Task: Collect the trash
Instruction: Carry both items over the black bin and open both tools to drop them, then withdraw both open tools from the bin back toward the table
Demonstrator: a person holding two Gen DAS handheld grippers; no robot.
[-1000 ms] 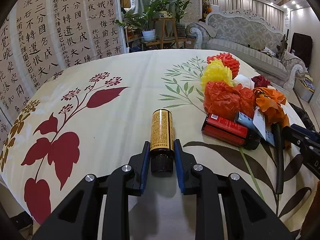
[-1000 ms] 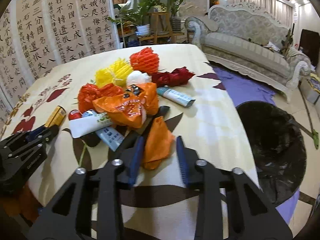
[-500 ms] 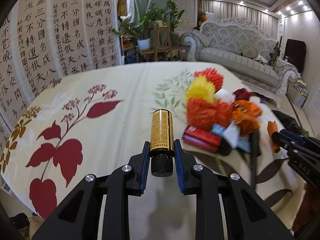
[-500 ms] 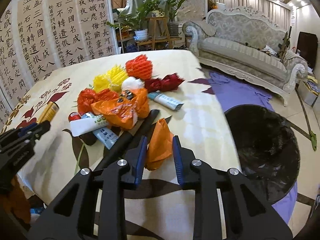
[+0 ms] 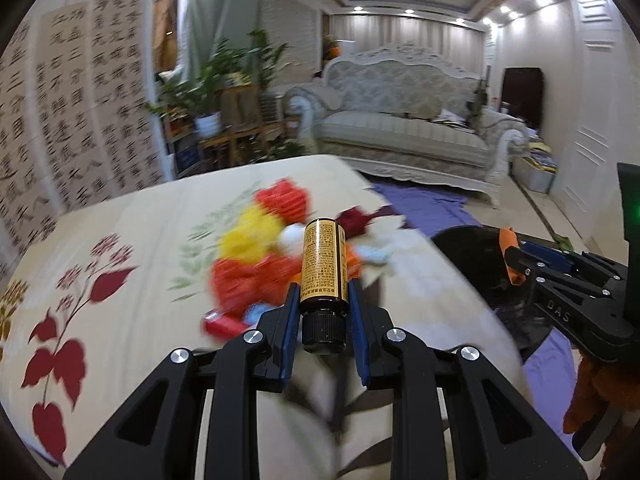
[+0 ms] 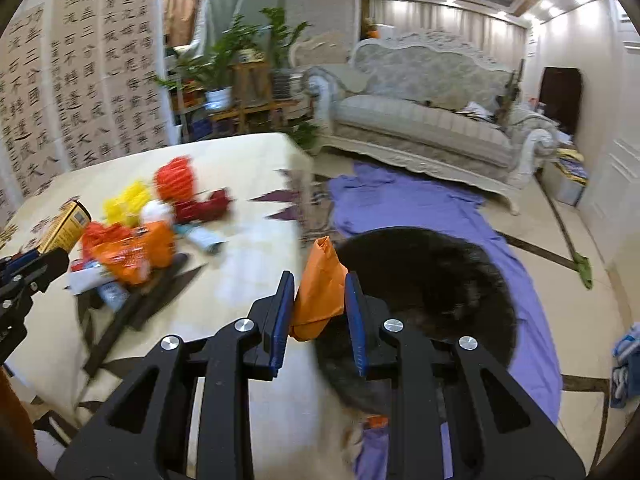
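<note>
A cream table (image 5: 132, 216) with a cloth printed in red leaves and flowers fills the left and middle of both views, and beside its right edge, down on the floor over a purple sheet (image 6: 404, 200), sits a wide black trash bag (image 6: 432, 280) with its mouth open. A pale carved sofa (image 5: 400, 128) stands across the room, with potted plants (image 6: 240, 60) and a wall of calligraphy panels (image 5: 80, 100) to the left. On the table lies a blurred pile of trash (image 6: 136, 232): red, yellow and orange wrappers, a white lump, a dark red scrap and small tubes. The left gripper (image 5: 323, 316) has its jaws closed on a brown bottle (image 5: 322, 266) with a gold label and a black cap, the cap toward the camera; the bottle is lifted clear of the cloth, in front of the pile. The right gripper (image 6: 318, 304) has its jaws closed on an orange wrapper (image 6: 320, 292), held in the air over the table's right edge, with the black bag just behind and below it. In the left view the right gripper shows at the far right, with the orange wrapper sticking out against the bag.
</note>
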